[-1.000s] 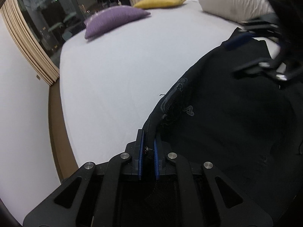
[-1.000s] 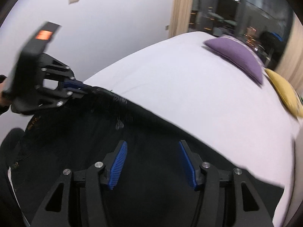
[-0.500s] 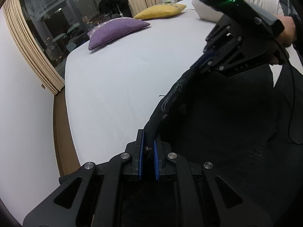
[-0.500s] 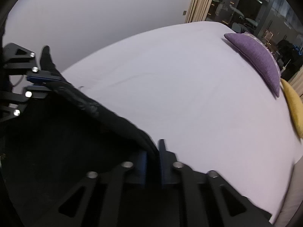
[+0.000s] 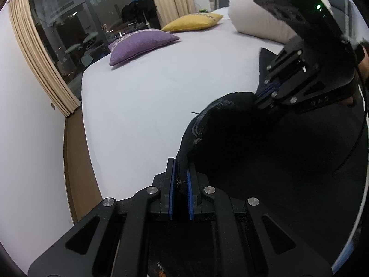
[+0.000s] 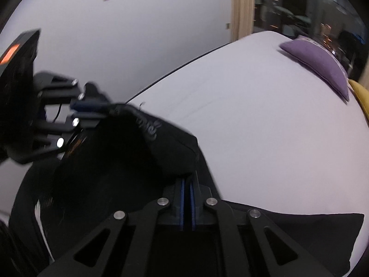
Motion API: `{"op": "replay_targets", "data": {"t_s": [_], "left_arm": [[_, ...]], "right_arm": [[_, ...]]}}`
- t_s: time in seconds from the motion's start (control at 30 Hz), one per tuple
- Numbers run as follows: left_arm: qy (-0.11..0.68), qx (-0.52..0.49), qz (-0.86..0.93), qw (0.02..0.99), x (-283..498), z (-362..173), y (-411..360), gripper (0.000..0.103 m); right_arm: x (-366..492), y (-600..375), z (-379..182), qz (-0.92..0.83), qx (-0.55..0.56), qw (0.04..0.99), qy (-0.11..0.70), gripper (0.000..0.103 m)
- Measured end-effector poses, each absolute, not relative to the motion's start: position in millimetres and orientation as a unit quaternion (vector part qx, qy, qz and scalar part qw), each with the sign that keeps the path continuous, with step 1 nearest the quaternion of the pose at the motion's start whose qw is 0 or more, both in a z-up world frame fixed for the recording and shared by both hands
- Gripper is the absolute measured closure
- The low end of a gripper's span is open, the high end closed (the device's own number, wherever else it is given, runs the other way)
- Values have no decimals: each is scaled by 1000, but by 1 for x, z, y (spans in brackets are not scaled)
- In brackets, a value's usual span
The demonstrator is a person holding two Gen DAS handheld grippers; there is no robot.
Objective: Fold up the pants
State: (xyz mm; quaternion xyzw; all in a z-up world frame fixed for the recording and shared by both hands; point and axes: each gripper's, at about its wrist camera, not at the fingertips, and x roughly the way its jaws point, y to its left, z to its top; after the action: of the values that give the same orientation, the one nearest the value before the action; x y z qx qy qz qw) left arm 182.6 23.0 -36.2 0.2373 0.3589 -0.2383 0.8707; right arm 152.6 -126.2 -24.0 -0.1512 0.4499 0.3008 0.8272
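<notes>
Pants, black and heavy, lie spread across the near corner of the bed, and I hold one edge of them lifted off the sheet at two spots. My left gripper has its jaws pinched tight on that edge with cloth between the blue pads; my right gripper is clamped on the same edge further along, its jaws nearly touching around the fabric. Between the two grips the hem bunches and sags a little. I judge the fold barely begun: the edge is gathered and raised, but nothing is laid over yet, so carrying it across, setting it down and smoothing are all left (how much of the pants hangs off the bed I cannot tell). The sheet is pale, smooth and mostly bare. Beyond it a white pillow sits at the head, a purple cushion and a yellow cushion by the dark window with beige curtains.
</notes>
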Motion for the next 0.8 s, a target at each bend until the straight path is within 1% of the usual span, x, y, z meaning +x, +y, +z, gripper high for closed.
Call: {"op": "replay_targets", "data": {"t_s": [0.03, 0.23, 0.37, 0.47, 0.6, 0.7, 0.8], "left_arm": [[359, 241, -239, 869, 176, -37, 24, 95], [350, 282, -261, 854, 116, -46, 24, 95], [343, 318, -300, 831, 73, -56, 13, 95], [341, 361, -323, 806, 40, -71, -1, 95], [342, 385, -342, 786, 17, -85, -9, 95], [336, 405, -352, 774, 7, -92, -16, 95], [333, 423, -364, 760, 3, -102, -18, 95]], "right_arm": [[148, -123, -23, 297, -165, 827, 448, 98], [75, -100, -31, 286, -326, 798, 419, 99], [22, -88, -59, 269, -453, 754, 391, 99], [-9, -81, -79, 261, -524, 721, 371, 99], [-50, -74, -111, 253, -626, 661, 328, 99], [-67, -67, -134, 259, -678, 615, 306, 99], [-69, -62, -145, 262, -684, 607, 308, 99]]}}
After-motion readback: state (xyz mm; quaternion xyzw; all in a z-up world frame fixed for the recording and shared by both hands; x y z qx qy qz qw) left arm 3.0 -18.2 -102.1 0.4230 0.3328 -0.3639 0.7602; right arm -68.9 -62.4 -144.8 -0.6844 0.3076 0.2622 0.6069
